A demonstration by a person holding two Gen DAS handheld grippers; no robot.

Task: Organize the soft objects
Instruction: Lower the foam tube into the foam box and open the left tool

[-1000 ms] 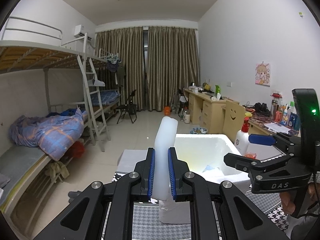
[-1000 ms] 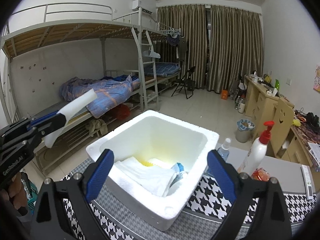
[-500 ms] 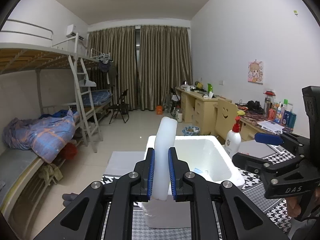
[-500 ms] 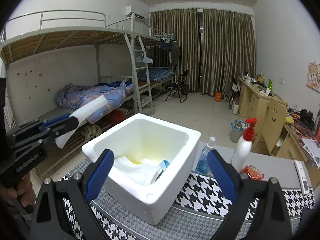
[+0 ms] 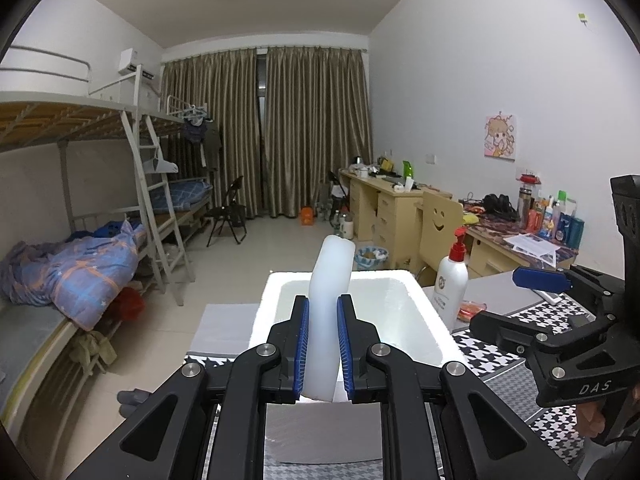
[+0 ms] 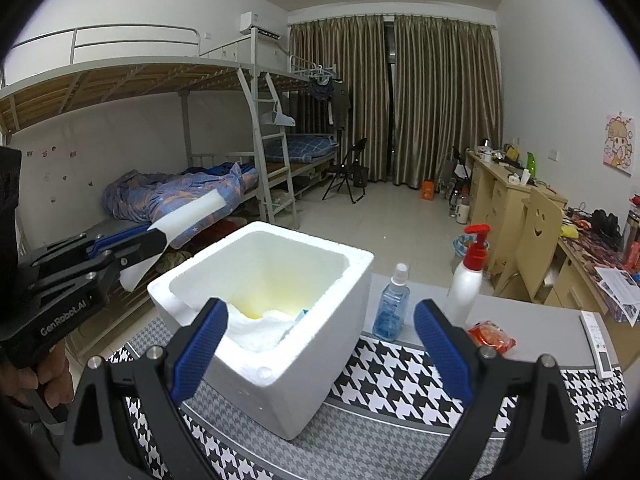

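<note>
My left gripper [image 5: 322, 320] is shut on a white foam strip [image 5: 330, 276] that stands up between its blue pads. From the right wrist view, that left gripper [image 6: 132, 246] is left of the white foam box [image 6: 280, 360], and the foam strip [image 6: 188, 216] slants up to the right. Behind the strip shows the foam box [image 5: 400, 276]. White soft cloth [image 6: 260, 326] and a blue item [image 6: 303, 313] lie inside it. My right gripper [image 6: 320, 320] is open and empty in front of the box. It also appears as the right gripper [image 5: 516, 300] on the right of the left wrist view.
On the table right of the box stand a clear blue bottle [image 6: 390, 308] and a white pump bottle [image 6: 466, 284]. A red packet [image 6: 490, 334] and a remote [image 6: 598, 338] lie beyond them. A houndstooth mat [image 6: 392, 376] covers the table front. A bunk bed stands on the left and desks on the right.
In the left wrist view the box has slid from the right to directly behind the held strip. In the right wrist view the box has shifted left and looks slightly smaller. Both grips are unchanged.
</note>
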